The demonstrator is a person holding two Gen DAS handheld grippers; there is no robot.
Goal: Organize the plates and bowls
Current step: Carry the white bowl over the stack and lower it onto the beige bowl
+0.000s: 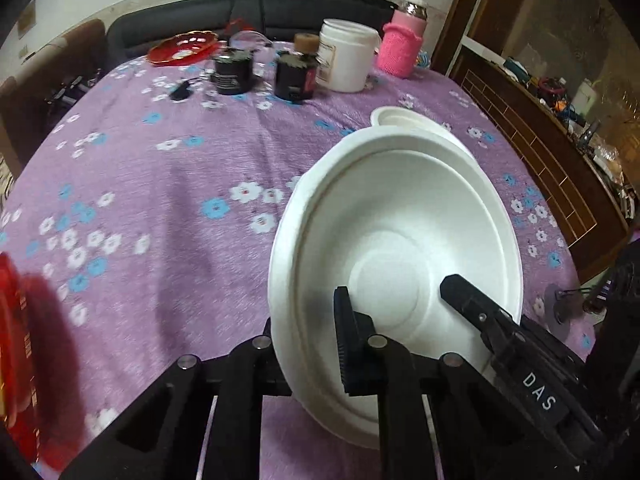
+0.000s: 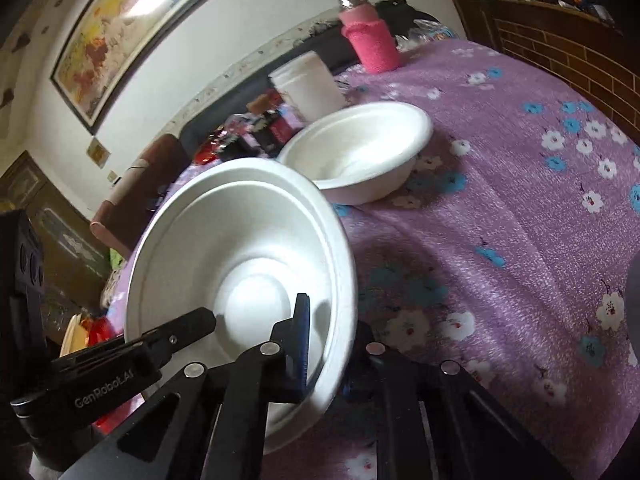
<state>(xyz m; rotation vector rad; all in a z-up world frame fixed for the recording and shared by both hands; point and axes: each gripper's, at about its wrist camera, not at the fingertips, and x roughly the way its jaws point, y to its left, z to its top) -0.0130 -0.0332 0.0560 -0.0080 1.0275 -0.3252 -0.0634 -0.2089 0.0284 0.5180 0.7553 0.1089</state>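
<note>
both jaws clamp white bowl (image 1: 396,236) rim.

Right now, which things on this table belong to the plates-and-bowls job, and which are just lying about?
Job: white bowl clamped at its rim by the left gripper and right gripper; second white bowl behind it.

Lying about: white jar, pink bottle, two dark jars, red dish.

In the left wrist view, the white bowl (image 1: 400,248) hides most of the second bowl (image 1: 404,118) behind it; only a rim arc shows at upper right. The red object (image 1: 16,360) at the left edge is cut off and blurred. In the right wrist view, the jars (image 2: 260,128) at upper centre are blurred; labels are unreadable. The bowl's (image 2: 240,240) lower rim is hidden behind the black gripper frame.
</note>
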